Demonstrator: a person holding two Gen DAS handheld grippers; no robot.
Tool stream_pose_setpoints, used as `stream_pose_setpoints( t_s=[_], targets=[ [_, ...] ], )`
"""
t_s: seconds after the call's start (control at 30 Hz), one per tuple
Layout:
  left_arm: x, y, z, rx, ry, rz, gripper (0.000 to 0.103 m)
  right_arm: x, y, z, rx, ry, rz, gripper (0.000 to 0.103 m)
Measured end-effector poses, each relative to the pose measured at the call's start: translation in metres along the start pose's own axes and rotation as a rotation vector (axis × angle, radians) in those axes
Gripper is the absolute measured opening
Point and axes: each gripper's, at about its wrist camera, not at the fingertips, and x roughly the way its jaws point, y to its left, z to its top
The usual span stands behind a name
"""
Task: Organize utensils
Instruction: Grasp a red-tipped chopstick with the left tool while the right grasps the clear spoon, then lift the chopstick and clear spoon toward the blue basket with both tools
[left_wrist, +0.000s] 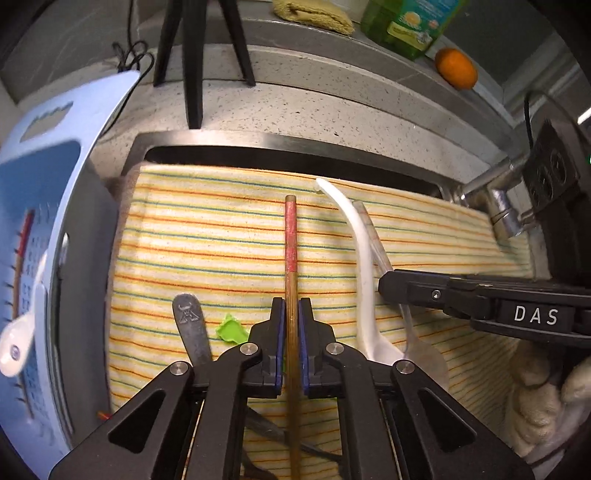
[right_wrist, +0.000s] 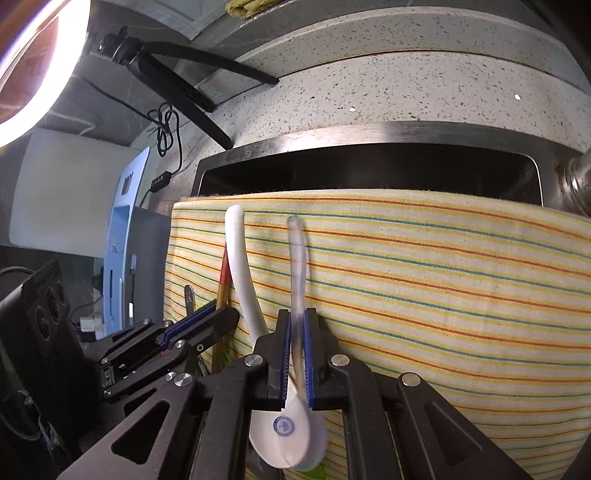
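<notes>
My left gripper (left_wrist: 291, 314) is shut on a wooden chopstick with a red end (left_wrist: 291, 236), held over the striped towel (left_wrist: 207, 243). My right gripper (right_wrist: 296, 325) is shut on the handle of a clear plastic spoon (right_wrist: 297, 254); it enters the left wrist view from the right (left_wrist: 384, 286). A white ceramic spoon (right_wrist: 243, 273) lies beside the clear one, also in the left wrist view (left_wrist: 360, 258). A metal utensil handle (left_wrist: 190, 325) and a green plastic piece (left_wrist: 232, 329) lie on the towel left of my left gripper.
A blue plastic utensil rack (left_wrist: 40, 206) at the left holds a white spoon (left_wrist: 14, 347) and a chopstick. The steel sink rim (left_wrist: 295, 142), a faucet (left_wrist: 498, 199), tripod legs (left_wrist: 194, 62), a green bottle (left_wrist: 402, 22) and an orange (left_wrist: 456, 68) lie behind.
</notes>
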Motion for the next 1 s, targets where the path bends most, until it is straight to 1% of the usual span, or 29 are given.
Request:
stream_pose_setpoints(
  t_s=[0.23, 0.47, 0.6, 0.7, 0.87, 1.0],
  targets=[
    [-0.016, 0.003, -0.015, -0.030, -0.030, -0.071, 0.005, -0.029, -0.006, -0.006, 0.033, -0.046, 0.054, 0.006],
    [-0.050, 0.006, -0.022, -0.014, -0.103, -0.108, 0.005, -0.052, 0.006, -0.011, 0.025, -0.079, 0.109, 0.006],
    [-0.074, 0.014, -0.024, -0.009, -0.149, -0.114, 0.005, -0.056, 0.026, -0.012, -0.003, -0.090, 0.141, 0.006],
    [-0.089, 0.026, -0.027, -0.024, -0.184, -0.103, 0.005, -0.054, 0.045, -0.011, -0.021, -0.089, 0.167, 0.006],
    [-0.112, 0.065, -0.028, -0.078, -0.232, -0.082, 0.005, -0.041, 0.083, -0.012, -0.060, -0.075, 0.205, 0.006],
    [-0.125, 0.092, -0.026, -0.107, -0.245, -0.057, 0.005, -0.025, 0.114, -0.015, -0.087, -0.057, 0.230, 0.006]
  ],
)
